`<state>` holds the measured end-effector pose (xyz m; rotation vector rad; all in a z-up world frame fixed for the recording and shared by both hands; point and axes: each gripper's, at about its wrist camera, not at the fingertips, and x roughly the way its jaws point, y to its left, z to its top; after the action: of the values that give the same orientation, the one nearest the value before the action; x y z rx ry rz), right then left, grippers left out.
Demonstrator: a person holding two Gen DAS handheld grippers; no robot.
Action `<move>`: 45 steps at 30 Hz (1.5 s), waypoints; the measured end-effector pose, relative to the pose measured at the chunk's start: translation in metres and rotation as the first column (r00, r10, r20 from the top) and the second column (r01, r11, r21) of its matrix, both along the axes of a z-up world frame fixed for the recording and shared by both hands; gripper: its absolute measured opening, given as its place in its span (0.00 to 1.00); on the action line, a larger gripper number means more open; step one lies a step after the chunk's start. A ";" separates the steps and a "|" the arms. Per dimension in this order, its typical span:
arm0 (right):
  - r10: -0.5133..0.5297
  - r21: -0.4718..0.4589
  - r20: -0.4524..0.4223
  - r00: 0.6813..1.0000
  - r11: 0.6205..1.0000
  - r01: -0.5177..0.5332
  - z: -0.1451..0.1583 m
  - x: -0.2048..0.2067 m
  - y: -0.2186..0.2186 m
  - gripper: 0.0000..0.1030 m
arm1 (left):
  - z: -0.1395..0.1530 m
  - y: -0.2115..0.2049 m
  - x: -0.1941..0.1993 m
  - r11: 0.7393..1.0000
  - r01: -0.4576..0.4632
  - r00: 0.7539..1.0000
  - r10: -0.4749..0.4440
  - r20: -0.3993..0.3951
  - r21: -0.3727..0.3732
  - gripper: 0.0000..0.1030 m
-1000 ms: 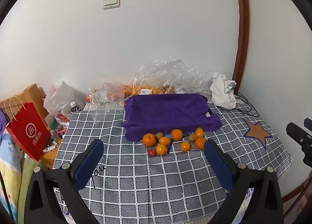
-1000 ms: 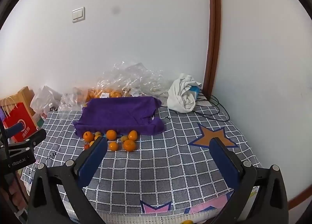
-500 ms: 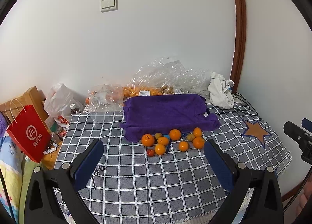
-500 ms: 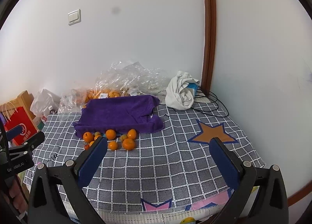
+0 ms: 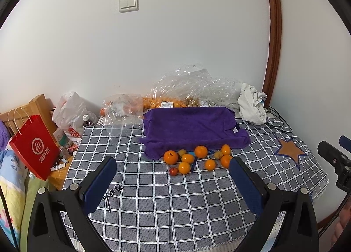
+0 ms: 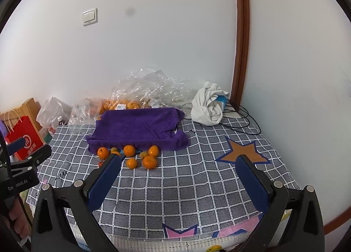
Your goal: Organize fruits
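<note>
Several oranges (image 5: pixel 201 151) (image 6: pixel 129 150), a few small yellow-green fruits (image 5: pixel 218 154) (image 6: pixel 144 154) and one small red fruit (image 5: pixel 174 171) lie loose on the grey checked cloth (image 5: pixel 166 199) (image 6: pixel 179 186). They sit just in front of a purple towel (image 5: pixel 193 126) (image 6: pixel 138 126). My left gripper (image 5: pixel 173 177) is open and empty, well short of the fruit. My right gripper (image 6: pixel 178 174) is open and empty, to the right of the fruit; its left finger hides part of the cluster.
Clear plastic bags (image 5: pixel 193 89) (image 6: pixel 144 89) with more oranges lie against the wall behind the towel. A white crumpled cloth (image 5: pixel 252 107) (image 6: pixel 208 107) and black cables (image 6: pixel 243 120) are at the back right. A red paper bag (image 5: pixel 35 144) stands off the left edge.
Both grippers have drifted back slightly and tilted up, so the fruit and towel sit a little lower and farther in view. Both stay open. The fruit has not moved.
</note>
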<state>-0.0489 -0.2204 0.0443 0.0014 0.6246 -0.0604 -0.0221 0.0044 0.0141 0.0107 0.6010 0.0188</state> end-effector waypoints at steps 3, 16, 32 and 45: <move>0.002 0.000 0.002 1.000 1.000 -0.002 0.000 -0.001 0.000 0.99 | 0.000 0.001 0.000 1.000 0.003 1.000 -0.003 -0.001 -0.006 1.00; 0.015 -0.010 -0.002 1.000 1.000 -0.015 -0.004 0.001 0.004 0.99 | 0.001 0.002 -0.002 1.000 -0.004 1.000 0.004 0.001 -0.008 1.00; 0.017 -0.020 -0.004 1.000 1.000 -0.017 -0.007 0.000 0.006 0.99 | 0.002 0.003 -0.003 1.000 -0.003 1.000 0.003 0.007 -0.011 1.00; 0.026 -0.031 0.000 1.000 0.999 -0.026 -0.009 -0.001 0.006 0.99 | 0.004 0.000 -0.002 1.000 0.001 1.000 -0.001 0.009 -0.011 1.00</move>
<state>-0.0501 -0.2142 0.0350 -0.0366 0.6234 -0.0447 -0.0241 0.0047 0.0177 -0.0002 0.5924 0.0149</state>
